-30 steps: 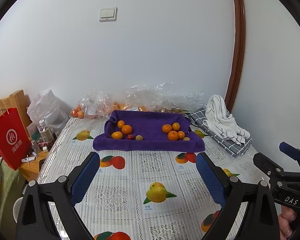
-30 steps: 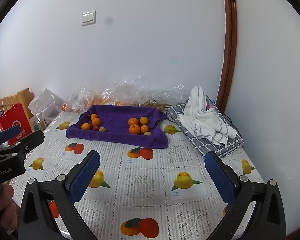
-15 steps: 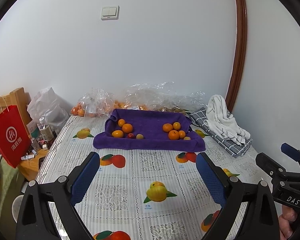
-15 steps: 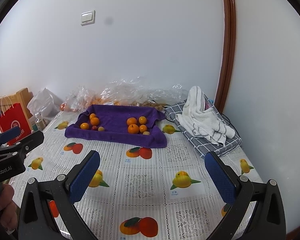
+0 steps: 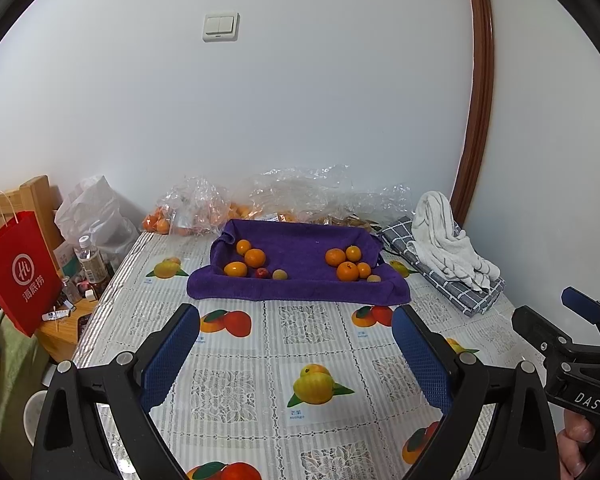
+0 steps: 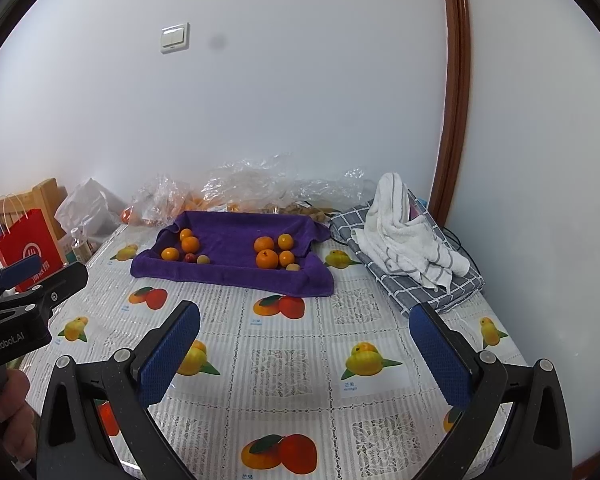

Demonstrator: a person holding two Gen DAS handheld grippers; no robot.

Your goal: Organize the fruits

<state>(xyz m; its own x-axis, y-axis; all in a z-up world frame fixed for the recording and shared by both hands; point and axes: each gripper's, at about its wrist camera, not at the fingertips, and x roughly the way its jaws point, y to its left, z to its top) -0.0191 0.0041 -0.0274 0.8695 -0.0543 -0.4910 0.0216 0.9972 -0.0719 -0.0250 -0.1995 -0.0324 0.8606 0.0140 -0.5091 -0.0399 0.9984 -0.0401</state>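
A purple towel (image 5: pixel 300 288) (image 6: pixel 236 272) lies at the far side of the table with two clusters of fruit on it. The left cluster (image 5: pixel 248 262) (image 6: pixel 186 246) has oranges, a small red fruit and a pale one. The right cluster (image 5: pixel 348 262) (image 6: pixel 274 254) has several oranges and a small pale fruit. My left gripper (image 5: pixel 296 354) hangs open over the printed tablecloth, well short of the towel, with nothing between its fingers. My right gripper (image 6: pixel 304 354) is open too, equally far back and empty.
Clear plastic bags (image 5: pixel 292 196) with more fruit lie behind the towel by the wall. A white towel on a checked cloth (image 5: pixel 448 248) sits at the right. A red paper bag (image 5: pixel 20 272) and bottles (image 5: pixel 90 260) stand past the table's left edge.
Both grippers have drifted slightly; the view has barely shifted. The fruit and the towel have not moved.
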